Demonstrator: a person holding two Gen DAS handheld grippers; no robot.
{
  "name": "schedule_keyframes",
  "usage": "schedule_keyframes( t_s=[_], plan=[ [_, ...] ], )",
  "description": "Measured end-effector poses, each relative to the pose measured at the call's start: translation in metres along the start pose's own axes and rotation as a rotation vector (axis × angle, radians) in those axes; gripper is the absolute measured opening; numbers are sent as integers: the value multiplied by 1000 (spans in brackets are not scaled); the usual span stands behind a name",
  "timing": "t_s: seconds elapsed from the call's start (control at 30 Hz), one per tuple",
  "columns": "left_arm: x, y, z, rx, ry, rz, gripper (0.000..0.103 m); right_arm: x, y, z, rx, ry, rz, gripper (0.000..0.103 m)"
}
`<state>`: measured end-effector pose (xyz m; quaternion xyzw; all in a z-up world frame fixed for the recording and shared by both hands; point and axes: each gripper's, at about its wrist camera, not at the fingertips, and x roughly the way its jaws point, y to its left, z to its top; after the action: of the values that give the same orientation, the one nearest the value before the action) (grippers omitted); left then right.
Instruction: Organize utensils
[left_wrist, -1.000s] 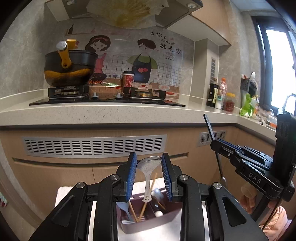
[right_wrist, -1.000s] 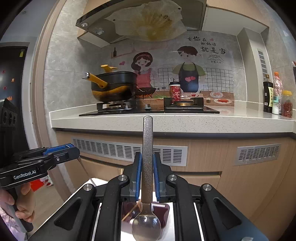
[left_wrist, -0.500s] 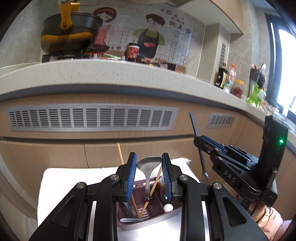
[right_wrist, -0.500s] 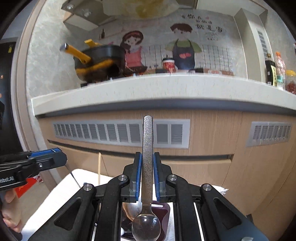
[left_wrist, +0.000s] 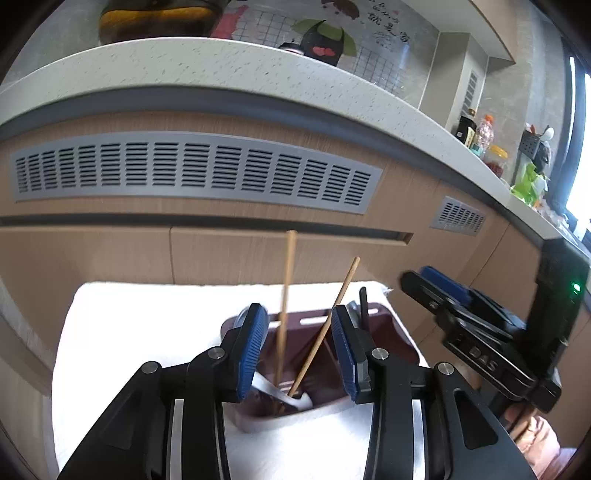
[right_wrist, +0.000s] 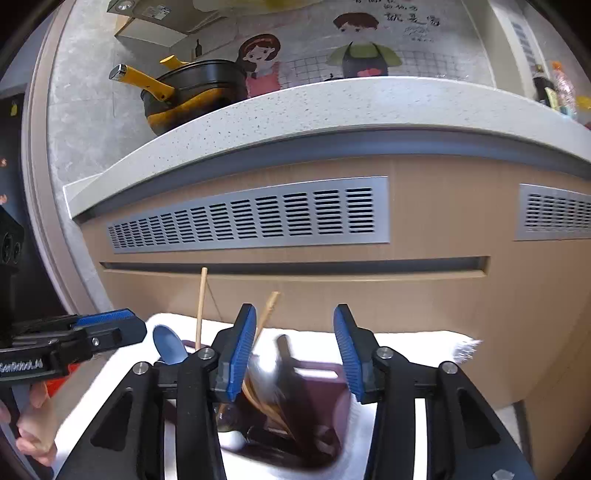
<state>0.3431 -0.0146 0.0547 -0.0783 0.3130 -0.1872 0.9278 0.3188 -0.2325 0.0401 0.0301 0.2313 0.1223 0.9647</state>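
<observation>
Right wrist view: my right gripper (right_wrist: 294, 347) now has its jaws spread with nothing between them, where half a second ago they pinched a metal spoon by its flat textured handle. That spoon (right_wrist: 286, 373), blurred, now leans inside the maroon holder (right_wrist: 334, 397) at the lower middle of the frame, so I judge that piece delivered. In the left wrist view my left gripper (left_wrist: 299, 345) is likewise parted and bare; the steel spoon it carried a moment back is gone from between its ribbed blue pads (left_wrist: 253, 347). I think the bowl edge (left_wrist: 242, 314) peeking behind the left pad is that spoon, though most of it is hidden. Two slim round wooden chopsticks (left_wrist: 284, 306) stand tilted in the same holder, a smooth plastic tub with slotted walls, set on a white, soft-looking cloth (left_wrist: 122, 332) over the worktop. A pale blue spoon bowl (right_wrist: 168, 345) shows at the holder's left in the right wrist view
</observation>
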Motion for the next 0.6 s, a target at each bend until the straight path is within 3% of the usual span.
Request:
schedule_keyframes(
  t_s=[0.27,0.33,0.47,0.53,0.6],
  plan=[
    [-51,-19,-41,25,-38,76,53,-66,11,-33,-11,60,-53,57],
    [-71,-29,-55,41,-60,98,62,-87,16,-40,-3,63,-61,65],
    [-106,-48,-84,74,-106,137,72,-125,33,-57,-22,76,-104,76],
    [-117,-53,-98,64,-109,147,78,-145,40,-67,-19,85,-153,92],
    [-127,-57,-116,64,-104,175,82,-162,45,-77,-14,81,-181,97]
  ],
)
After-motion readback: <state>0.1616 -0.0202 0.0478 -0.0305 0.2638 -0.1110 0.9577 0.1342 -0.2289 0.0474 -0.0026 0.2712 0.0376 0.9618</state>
